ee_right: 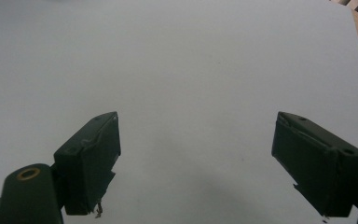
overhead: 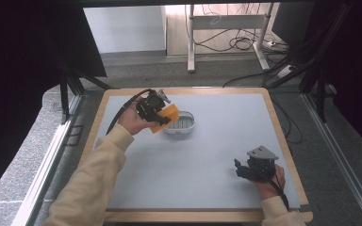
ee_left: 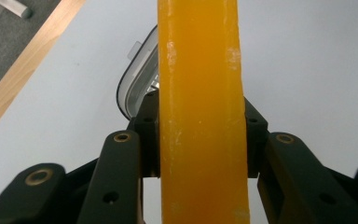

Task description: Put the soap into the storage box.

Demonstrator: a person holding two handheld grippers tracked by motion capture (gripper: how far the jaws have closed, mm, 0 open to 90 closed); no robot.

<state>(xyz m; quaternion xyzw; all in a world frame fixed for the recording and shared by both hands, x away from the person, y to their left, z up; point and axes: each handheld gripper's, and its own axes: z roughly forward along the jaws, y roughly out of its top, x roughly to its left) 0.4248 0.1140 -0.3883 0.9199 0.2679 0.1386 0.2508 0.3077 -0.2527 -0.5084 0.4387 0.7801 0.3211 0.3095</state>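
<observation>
- Spreading under both claws, the table [overhead: 207,155] is seen as a pale grey sheet framed in wood; bare sheet lies ahead of and below the right claw.
- Beyond the left claw [overhead: 162,114] and just under its tip, the dish [overhead: 183,126] is found: a small white oval tray with a ribbed or slotted floor. In the left gripper view its rim [ee_left: 129,84] is seen past the jaws, to the left of the held piece.
- Clamped between the jaws of the left claw [ee_left: 200,133], the soap [ee_left: 200,116] is held edge-on as an orange bar. It rises straight up out of the grip, and in the high view it [overhead: 166,118] is seen tilted, with its far end over the near rim of the dish. Whether it touches the dish cannot be told.
- Well apart from the dish, the right claw [overhead: 239,168] is rested near the table's near right corner. Its jaws are spread wide in its own view [ee_right: 196,158], with nothing between them.
- Progress, as judged: the bar has been gripped and carried to the dish, so the greater part appears done. What is left is judged to be lowering it flat into the dish, releasing the grip and drawing the left claw clear.
</observation>
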